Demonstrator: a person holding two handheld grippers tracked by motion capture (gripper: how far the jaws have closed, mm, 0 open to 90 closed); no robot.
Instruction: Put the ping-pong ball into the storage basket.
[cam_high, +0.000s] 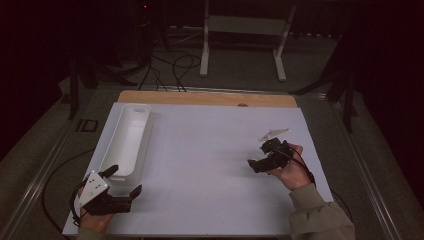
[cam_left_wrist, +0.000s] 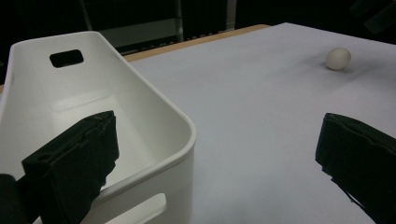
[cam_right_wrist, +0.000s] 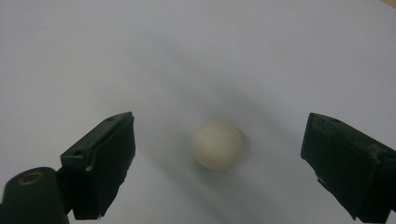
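White surface (cam_high: 210, 165) carries a long white bin (cam_high: 126, 140) along its left edge, empty as far as can be seen. Left hand-held gripper (cam_high: 120, 186) waits open by the bin's near end; right hand-held gripper (cam_right_wrist: 217, 154) hangs open over a small white ball (cam_right_wrist: 217, 143), jaws either side, not touching. Nothing looks picked up yet, and bare surface lies between ball and bin.

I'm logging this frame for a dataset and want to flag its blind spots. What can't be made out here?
- High view: the white ball is hidden under the right gripper and hand.
- Left gripper view: the white bin's floor is partly hidden by the near jaw and rim, and the frame edge cuts off its near end.
- Right gripper view: the ball is blurred, so whether it touches the white table is unclear.
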